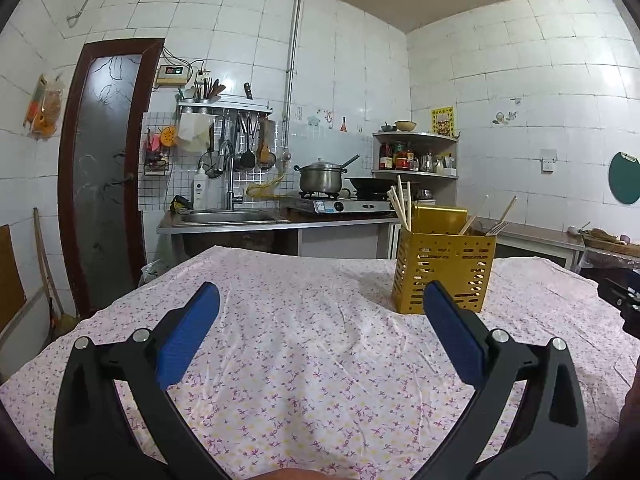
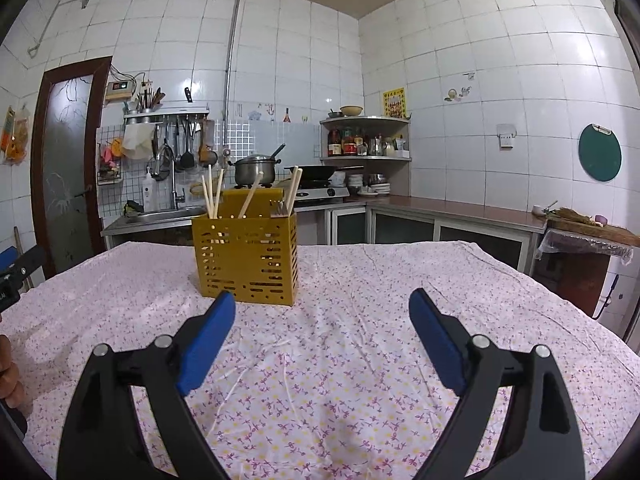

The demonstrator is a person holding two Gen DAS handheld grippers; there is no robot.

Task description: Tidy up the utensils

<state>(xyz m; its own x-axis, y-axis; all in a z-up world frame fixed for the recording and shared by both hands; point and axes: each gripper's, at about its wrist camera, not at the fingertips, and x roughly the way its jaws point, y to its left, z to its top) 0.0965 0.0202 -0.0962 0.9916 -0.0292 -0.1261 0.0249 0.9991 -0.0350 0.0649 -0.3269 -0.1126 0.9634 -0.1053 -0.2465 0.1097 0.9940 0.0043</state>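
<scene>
A yellow perforated utensil holder (image 1: 444,270) (image 2: 246,258) stands upright on the flowered tablecloth (image 1: 304,344) (image 2: 360,320). Wooden chopsticks (image 2: 212,196) (image 1: 402,208) lean in its left compartment. More wooden handles (image 2: 294,188) and what looks like a fork (image 1: 496,228) stick out of the middle and right compartments. My left gripper (image 1: 322,298) is open and holds nothing; the holder stands just beyond its right finger. My right gripper (image 2: 322,304) is open and holds nothing, with the holder just beyond its left finger. Part of the other gripper shows at each view's edge (image 1: 624,300) (image 2: 18,272).
Beyond the table run a sink counter (image 1: 228,218), a stove with a steel pot (image 2: 256,170) and a wok, and a corner shelf (image 2: 366,138) with bottles. A counter with a chopping board (image 2: 592,226) lies to the right. A hand (image 2: 8,376) shows at the left edge.
</scene>
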